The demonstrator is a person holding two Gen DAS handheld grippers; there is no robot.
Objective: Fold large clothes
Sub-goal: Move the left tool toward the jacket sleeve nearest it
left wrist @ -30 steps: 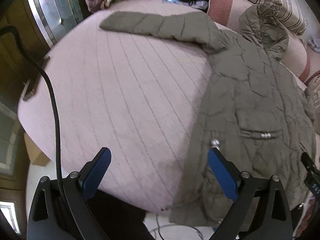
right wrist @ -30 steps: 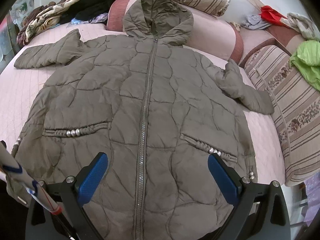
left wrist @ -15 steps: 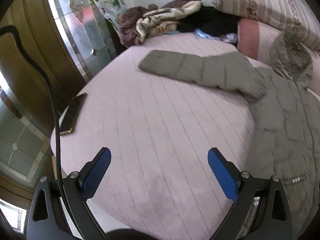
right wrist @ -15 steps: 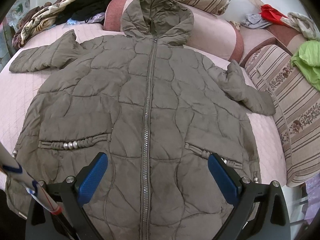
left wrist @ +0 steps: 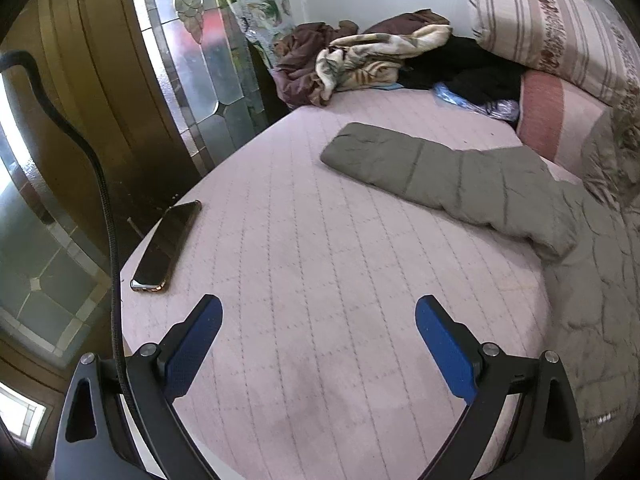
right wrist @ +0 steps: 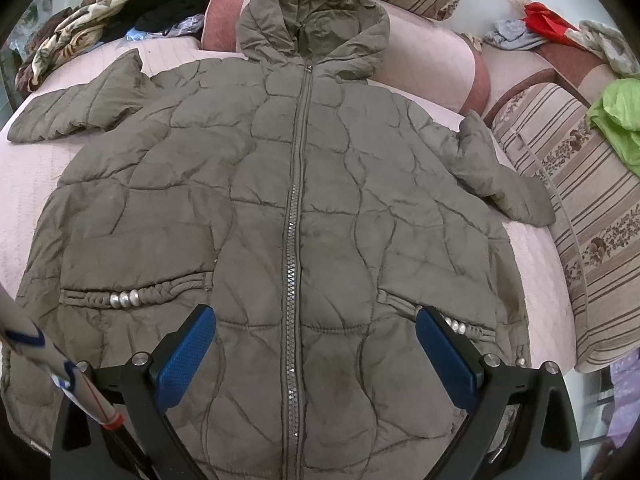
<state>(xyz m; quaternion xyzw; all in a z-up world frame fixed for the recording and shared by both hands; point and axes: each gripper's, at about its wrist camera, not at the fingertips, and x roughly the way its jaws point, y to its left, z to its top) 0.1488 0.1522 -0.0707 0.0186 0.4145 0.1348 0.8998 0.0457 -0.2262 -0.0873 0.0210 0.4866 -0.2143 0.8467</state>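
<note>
An olive quilted hooded coat lies spread face up on the pink bed, zipped, its hood toward the pillows. Both sleeves lie out sideways. My right gripper hovers open over the coat's lower front, its blue pads either side of the zipper, holding nothing. In the left wrist view the coat's left sleeve stretches across the pink bed cover. My left gripper stands open above bare bed cover, well short of that sleeve and with nothing between its fingers.
A dark phone lies at the bed's left edge, beside a wood and glass door. Heaped clothes and blankets sit at the bed's far corner. Striped cushions line the back and right side. A green garment lies on them.
The left gripper has swung left and up, away from the coat's hem toward the sleeve and bed edge; the phone came into view. The right gripper drew slightly closer over the coat.
</note>
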